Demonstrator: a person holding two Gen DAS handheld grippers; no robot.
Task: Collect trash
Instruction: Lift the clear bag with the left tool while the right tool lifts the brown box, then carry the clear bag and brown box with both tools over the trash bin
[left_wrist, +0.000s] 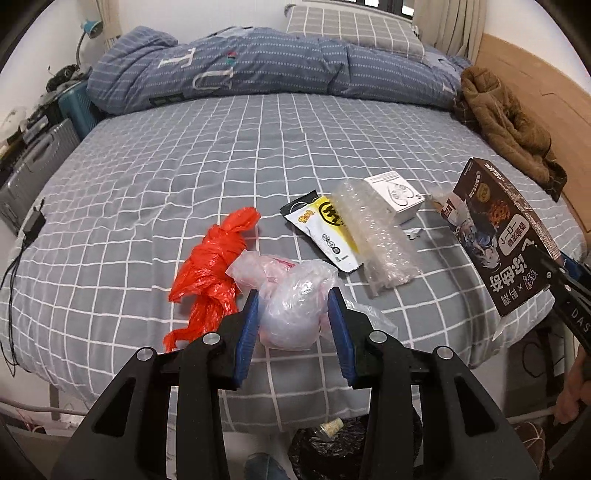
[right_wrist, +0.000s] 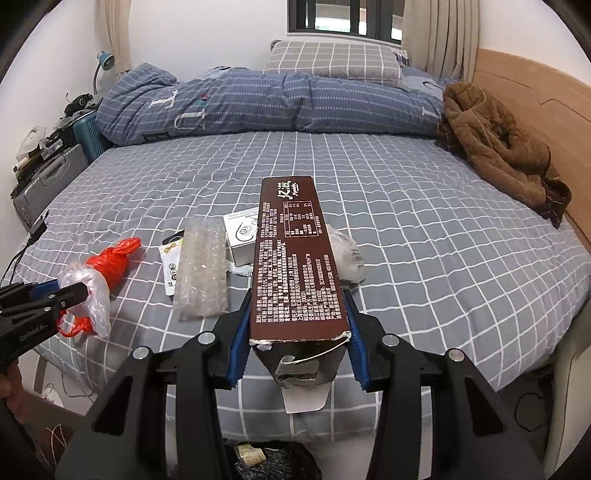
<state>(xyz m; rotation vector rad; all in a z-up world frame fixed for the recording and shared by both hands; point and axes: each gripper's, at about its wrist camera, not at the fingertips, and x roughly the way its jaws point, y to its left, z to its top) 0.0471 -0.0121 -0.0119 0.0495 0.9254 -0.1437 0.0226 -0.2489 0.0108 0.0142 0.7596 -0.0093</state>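
My left gripper (left_wrist: 293, 325) is shut on a crumpled clear plastic bag (left_wrist: 291, 302), lifted just above the near edge of the grey checked bed (left_wrist: 184, 166). In the right wrist view this gripper (right_wrist: 75, 293) holds the clear plastic bag (right_wrist: 92, 291) at the far left. A red plastic bag (left_wrist: 210, 273) lies left of it. My right gripper (right_wrist: 297, 321) is shut on a long brown snack box (right_wrist: 291, 258), held above the bed; the brown snack box (left_wrist: 506, 236) shows at the right of the left view. A yellow-and-white wrapper (left_wrist: 325, 229), bubble wrap (left_wrist: 376, 236) and a small white box (left_wrist: 397, 195) lie on the sheet.
A black-lined trash bin (left_wrist: 332, 450) stands on the floor below the bed's near edge. A folded blue quilt (left_wrist: 258, 70) and pillow lie at the far end, a brown coat (left_wrist: 506, 125) at the right. Suitcases (left_wrist: 33, 170) and a charger cable (left_wrist: 22, 240) are at the left.
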